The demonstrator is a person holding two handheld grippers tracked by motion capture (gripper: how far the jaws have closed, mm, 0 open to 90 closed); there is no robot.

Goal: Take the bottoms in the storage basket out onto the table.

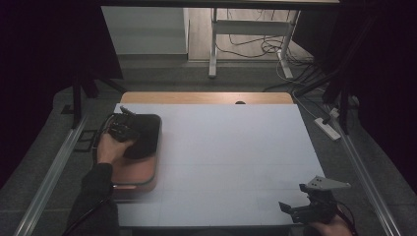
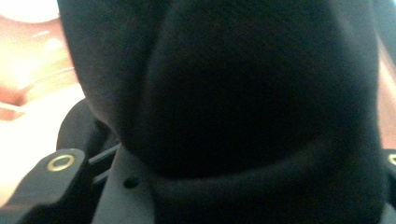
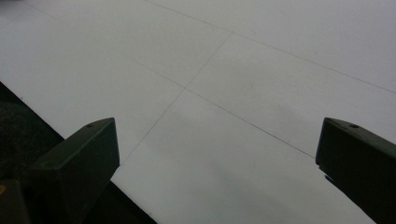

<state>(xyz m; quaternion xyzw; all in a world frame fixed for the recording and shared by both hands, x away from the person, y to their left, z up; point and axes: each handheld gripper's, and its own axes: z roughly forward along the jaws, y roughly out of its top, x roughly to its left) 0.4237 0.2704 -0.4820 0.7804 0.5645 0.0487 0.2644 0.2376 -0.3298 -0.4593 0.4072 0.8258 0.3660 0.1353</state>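
A brown tray [image 1: 142, 173] lies at the left of the white table [image 1: 231, 147], with a black soft-looking object [image 1: 149, 132] in its far half. My left gripper [image 1: 123, 129] rests on that object's left side, a hand behind it. In the left gripper view the black object [image 2: 243, 93] sits right against the camera and hides the jaws, with the brown tray [image 2: 28, 70] behind it. My right gripper [image 1: 291, 209] hovers near the table's front right corner. Its jaws stand wide apart over bare table [image 3: 217, 135], holding nothing.
A wooden strip [image 1: 206, 97] runs along the table's far edge. Beyond it stand a desk's white legs [image 1: 213, 44] and tangled cables. A white power strip [image 1: 327, 127] lies on the floor at the right. Metal rails flank the table.
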